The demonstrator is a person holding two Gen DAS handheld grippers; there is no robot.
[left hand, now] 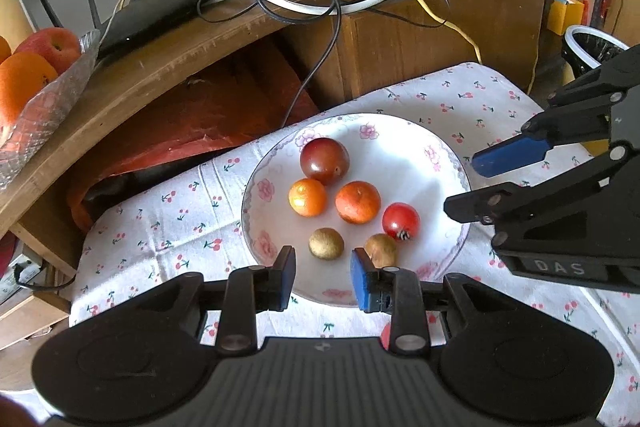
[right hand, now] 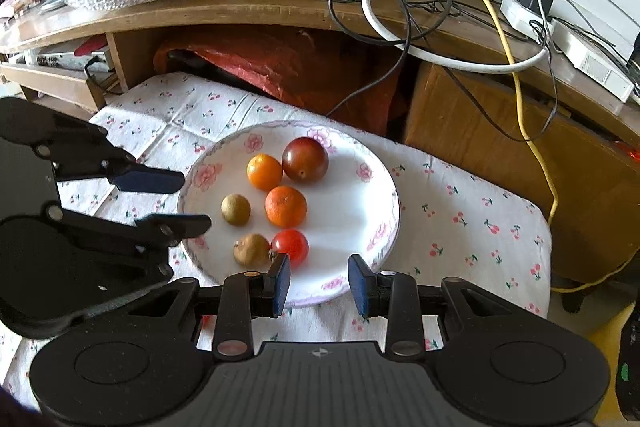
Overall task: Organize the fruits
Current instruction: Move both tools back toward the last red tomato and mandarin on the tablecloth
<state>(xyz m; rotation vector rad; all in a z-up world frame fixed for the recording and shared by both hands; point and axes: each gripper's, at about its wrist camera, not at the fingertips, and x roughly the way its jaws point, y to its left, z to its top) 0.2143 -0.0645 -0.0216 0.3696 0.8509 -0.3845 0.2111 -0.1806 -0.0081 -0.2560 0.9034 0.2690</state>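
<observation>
Fruits: six small pieces are gathered on the flowered plate (left hand: pixel 448 155), set on the cloth-covered desk (left hand: pixel 160 227).
Left gripper (left hand: pixel 323 277): jaws held apart, empty; the brown fruit (left hand: pixel 326 243) lies just ahead between them, nearest.
Right gripper (right hand: pixel 319 283): jaws apart, empty; the red tomato (right hand: pixel 291 246) is just ahead-left.
Axis: the fruits are roundish, so no long axis is judged.

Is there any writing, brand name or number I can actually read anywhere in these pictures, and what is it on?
"DAS": raised letters on the black body of the right tool, seen from the left wrist view.
The silver box on the low wooden shelf carries print too small to read.
Nothing else is readable.
</observation>
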